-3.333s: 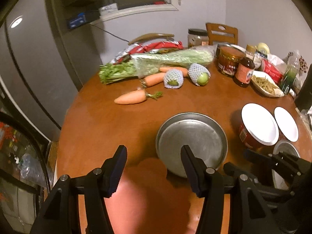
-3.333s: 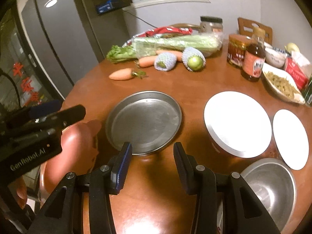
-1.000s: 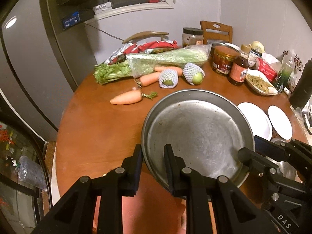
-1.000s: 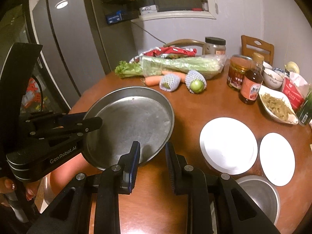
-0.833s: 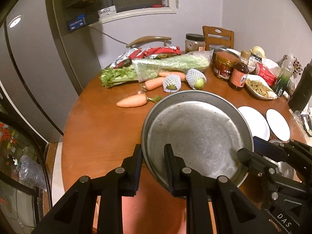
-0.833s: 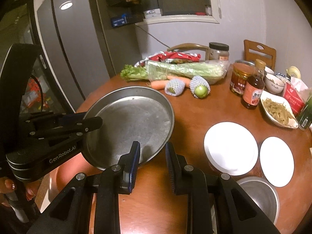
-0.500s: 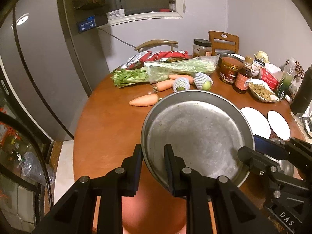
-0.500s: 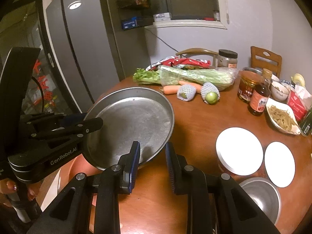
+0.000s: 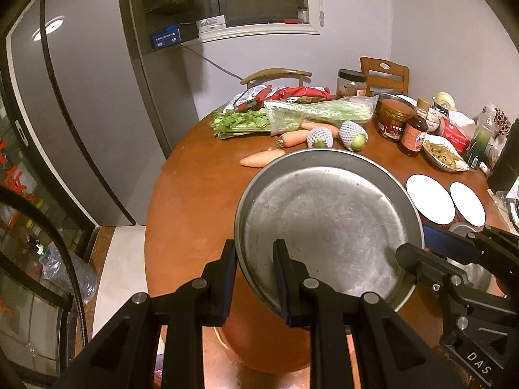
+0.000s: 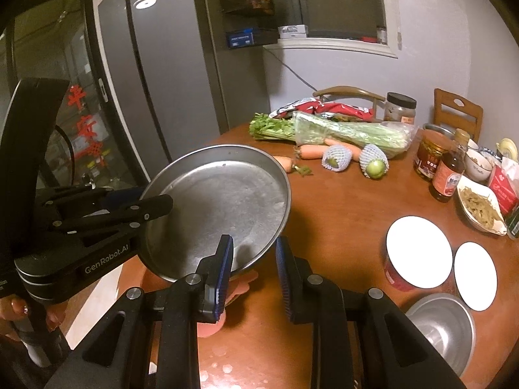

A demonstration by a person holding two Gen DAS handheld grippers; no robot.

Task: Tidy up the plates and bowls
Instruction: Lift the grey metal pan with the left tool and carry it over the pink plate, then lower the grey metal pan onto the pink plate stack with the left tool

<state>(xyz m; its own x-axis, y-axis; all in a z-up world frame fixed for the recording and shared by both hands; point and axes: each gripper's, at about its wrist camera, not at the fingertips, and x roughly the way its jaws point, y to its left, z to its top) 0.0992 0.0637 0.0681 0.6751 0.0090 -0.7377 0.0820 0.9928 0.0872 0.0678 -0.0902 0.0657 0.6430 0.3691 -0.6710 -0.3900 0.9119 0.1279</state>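
Item 1, left gripper (image 9: 252, 269): I have its two fingers closed on the near rim of the steel pan (image 9: 327, 227), one finger outside the wall, one inside. Its housing reads "GenRobot.AI" in the right wrist view.

Item 2, steel pan: round, shallow, flat-bottomed, dull and speckled. It is held up off the wooden table (image 9: 194, 194), tilted, at the table's near left edge. I judge it stiff, fairly light and slick; the thin upturned rim is the only place to pinch it, and gripped at opposite sides it should stay level.

Item 3, right gripper (image 10: 254, 259): blue-padded fingers set narrow around the pan's edge on my side. Whether the pads press the metal I cannot tell. "DAS" shows on its body in the left wrist view.

Item 4, red tub (image 10: 400, 270) with a white plate (image 10: 419, 252) resting on top; tub print unreadable.

Item 5, small white plate (image 10: 475, 276), just right of it, flat on the table. Ceramic by the look, so breakable, I judge.

Item 6, steel bowl (image 10: 441, 327), at the near right edge, upright.

Jar and bottle labels at the back are too small to read.
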